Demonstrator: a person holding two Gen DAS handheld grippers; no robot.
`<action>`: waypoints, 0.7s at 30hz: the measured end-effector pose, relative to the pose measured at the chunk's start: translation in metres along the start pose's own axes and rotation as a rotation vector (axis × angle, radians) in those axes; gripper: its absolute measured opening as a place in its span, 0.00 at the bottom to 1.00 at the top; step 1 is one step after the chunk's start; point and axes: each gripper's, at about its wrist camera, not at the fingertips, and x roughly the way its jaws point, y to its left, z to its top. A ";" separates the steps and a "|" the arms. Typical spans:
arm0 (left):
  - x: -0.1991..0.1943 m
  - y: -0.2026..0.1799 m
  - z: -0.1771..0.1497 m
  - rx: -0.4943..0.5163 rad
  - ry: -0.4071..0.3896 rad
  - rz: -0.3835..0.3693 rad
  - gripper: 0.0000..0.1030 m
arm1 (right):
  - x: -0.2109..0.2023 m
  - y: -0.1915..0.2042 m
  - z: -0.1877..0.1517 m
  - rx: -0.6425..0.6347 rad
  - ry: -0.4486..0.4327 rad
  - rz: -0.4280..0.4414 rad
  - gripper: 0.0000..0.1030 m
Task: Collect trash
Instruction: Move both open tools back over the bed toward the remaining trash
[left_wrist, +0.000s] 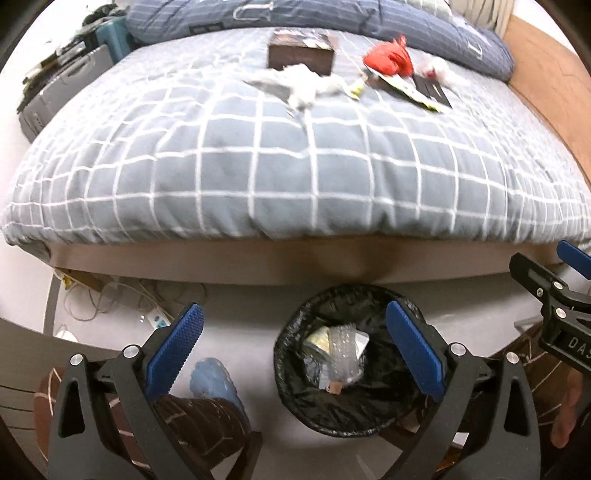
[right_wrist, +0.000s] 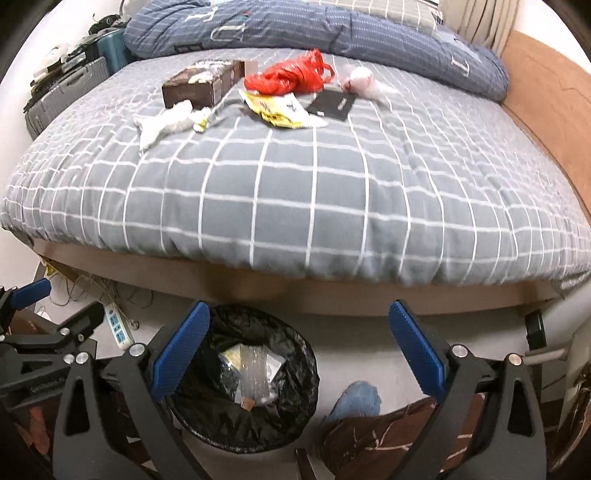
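A round bin with a black liner (left_wrist: 295, 391) (right_wrist: 207, 424) stands on the floor at the foot of the bed and holds clear plastic wrap and paper. My left gripper (left_wrist: 293, 308) hangs open above it, nothing between its blue pads. My right gripper (right_wrist: 300, 308) is open and empty too, just right of the bin. On the bed's far part lie a red plastic bag (left_wrist: 388, 59) (right_wrist: 291, 75), crumpled white tissue (left_wrist: 306, 86) (right_wrist: 166, 123), a brown box (left_wrist: 301, 55) (right_wrist: 203, 86), a yellow-white wrapper (right_wrist: 280, 109), a black card (right_wrist: 332, 105) and a white-red wad (right_wrist: 364, 83).
The grey checked duvet (right_wrist: 295, 203) covers the bed, with a dark blue quilt (right_wrist: 332, 29) at its head. A suitcase (right_wrist: 62, 99) stands left of the bed. A power strip (right_wrist: 118, 326) and cables lie on the floor. A blue slipper (right_wrist: 358, 400) and trousered legs are below.
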 end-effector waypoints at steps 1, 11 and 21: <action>-0.001 0.004 0.005 -0.008 -0.007 0.003 0.94 | 0.000 0.000 0.003 0.000 -0.005 0.000 0.91; -0.010 0.017 0.048 -0.030 -0.071 0.032 0.94 | -0.001 -0.010 0.037 0.014 -0.050 -0.008 0.91; 0.000 0.015 0.110 -0.020 -0.119 0.027 0.94 | 0.008 -0.027 0.083 0.029 -0.104 -0.026 0.91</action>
